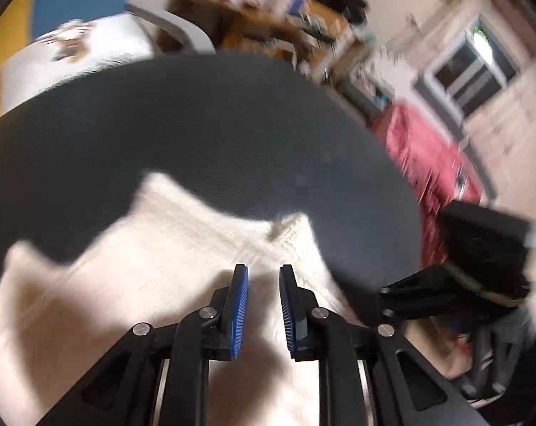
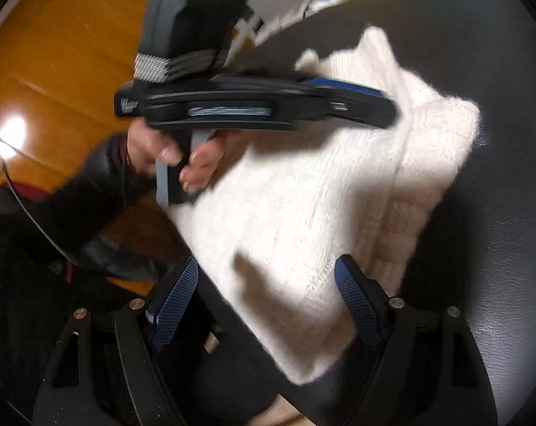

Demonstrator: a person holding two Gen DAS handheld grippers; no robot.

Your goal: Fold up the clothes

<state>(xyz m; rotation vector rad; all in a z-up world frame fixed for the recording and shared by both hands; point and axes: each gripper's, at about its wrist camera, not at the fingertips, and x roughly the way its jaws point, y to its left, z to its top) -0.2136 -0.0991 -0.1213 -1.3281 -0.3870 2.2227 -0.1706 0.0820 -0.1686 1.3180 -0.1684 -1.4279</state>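
Observation:
A cream knitted sweater (image 2: 303, 195) lies folded into a thick rectangle on the round dark table (image 2: 480, 53), close to the table's near edge. My right gripper (image 2: 268, 261) stands wide open low over the sweater's near corner, one blue pad (image 2: 360, 301) on each side, holding nothing. A hand (image 2: 168, 156) holds my left gripper (image 2: 381, 106) across the sweater's far part. In the left wrist view, my left gripper (image 1: 263, 269) hovers over the sweater (image 1: 161, 266), its pads a narrow gap apart with nothing between them. The right gripper's body (image 1: 480, 259) shows at the right. Both views are motion-blurred.
Orange wooden floor (image 2: 55, 71) lies beyond the table's edge. A white printed cushion (image 1: 72, 56) and a grey chair frame (image 1: 175, 28) stand behind the table (image 1: 232, 124). A cluttered wooden desk (image 1: 268, 25), a red cloth (image 1: 427, 149) and a window (image 1: 470, 71) are farther off.

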